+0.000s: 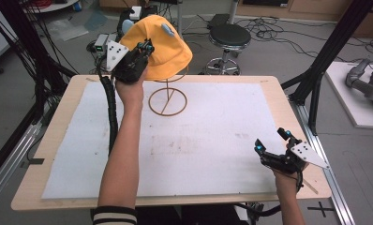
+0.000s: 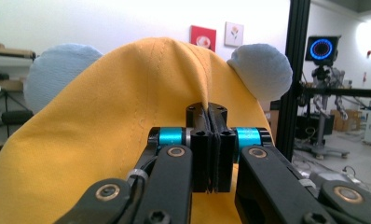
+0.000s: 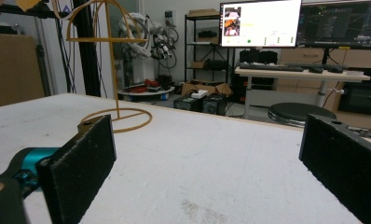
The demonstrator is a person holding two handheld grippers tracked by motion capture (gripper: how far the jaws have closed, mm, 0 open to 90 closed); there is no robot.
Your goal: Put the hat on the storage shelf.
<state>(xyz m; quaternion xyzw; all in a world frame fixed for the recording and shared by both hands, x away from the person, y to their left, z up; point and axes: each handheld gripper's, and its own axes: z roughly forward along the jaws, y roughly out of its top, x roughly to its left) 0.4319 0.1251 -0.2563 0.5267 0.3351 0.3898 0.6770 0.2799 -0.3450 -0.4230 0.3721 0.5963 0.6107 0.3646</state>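
A yellow hat (image 1: pixel 168 44) with pale blue ears (image 2: pixel 260 70) hangs above the gold wire hat stand (image 1: pixel 168 99) at the table's far middle. My left gripper (image 1: pixel 146 48) is raised at the hat's left side and is shut on a fold of its yellow fabric (image 2: pixel 104 121); the jaws are pressed together around the pinched cloth. My right gripper (image 1: pixel 271 140) rests low over the white mat near the front right corner, open, with nothing between its pads (image 3: pixel 81 161). The stand's ring base and stem (image 3: pixel 117 114) lie ahead of it to the left.
A white mat (image 1: pixel 198 140) covers most of the wooden table (image 1: pixel 278 89). A black stool (image 1: pixel 227 37) and cables lie on the floor beyond the far edge. Black frame posts (image 1: pixel 323 61) rise at the right, and a monitor and desk (image 3: pixel 286 51) are further off.
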